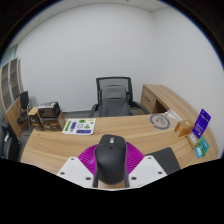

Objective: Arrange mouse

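Note:
A black computer mouse (111, 158) sits between my gripper's (111, 163) two fingers, whose magenta pads (91, 160) press on both its sides. The mouse is held above a light wooden desk (110, 128), over its near edge. The mouse's lower end hides the fingertips' gap.
A black mesh office chair (115, 97) stands behind the desk. A green-and-white sheet (79, 126) lies at the left, a round grey object (161, 121) and a purple-and-blue box (202, 123) at the right. A wooden side cabinet (165, 98) and a cluttered side table (42, 115) flank the desk.

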Available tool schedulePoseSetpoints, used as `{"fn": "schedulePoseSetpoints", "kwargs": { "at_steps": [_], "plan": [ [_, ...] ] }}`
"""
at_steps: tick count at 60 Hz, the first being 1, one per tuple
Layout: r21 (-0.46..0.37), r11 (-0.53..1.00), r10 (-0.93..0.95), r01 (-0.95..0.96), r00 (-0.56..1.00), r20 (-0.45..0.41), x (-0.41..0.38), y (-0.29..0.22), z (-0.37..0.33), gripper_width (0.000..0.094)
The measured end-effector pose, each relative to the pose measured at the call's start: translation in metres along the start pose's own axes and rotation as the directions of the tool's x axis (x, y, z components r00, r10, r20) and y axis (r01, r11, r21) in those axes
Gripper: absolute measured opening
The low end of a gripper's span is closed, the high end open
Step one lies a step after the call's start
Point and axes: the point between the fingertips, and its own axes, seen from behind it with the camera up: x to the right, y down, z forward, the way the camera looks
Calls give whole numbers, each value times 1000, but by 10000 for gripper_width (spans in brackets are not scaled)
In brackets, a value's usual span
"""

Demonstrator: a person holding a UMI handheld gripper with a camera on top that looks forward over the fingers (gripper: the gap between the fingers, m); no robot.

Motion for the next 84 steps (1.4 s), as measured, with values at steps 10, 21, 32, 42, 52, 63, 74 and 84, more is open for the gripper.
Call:
{"fn": "schedulePoseSetpoints", "kwargs": {
  "at_steps": [10, 21, 32, 42, 52, 63, 74, 84],
  "plan": [
    [-4, 1000, 21, -21, 997, -80, 92, 14, 6, 341],
    [-58, 997, 54, -60, 993, -102, 149, 61, 31, 341],
    [-104, 992, 58, -69, 993, -101, 171, 111, 60, 340],
    [-150, 984, 74, -93, 989, -124, 185, 148, 77, 341],
    [-165, 980, 85, -109, 986, -144, 192, 164, 81, 439],
    [-165, 974, 130, -152, 982, -138, 194, 165, 80, 863],
    [-163, 973, 139, -163, 979, -150, 198, 148, 47, 861],
    [-158, 974, 144, -161, 983, -111, 176, 114, -42, 862]
  ]
}}
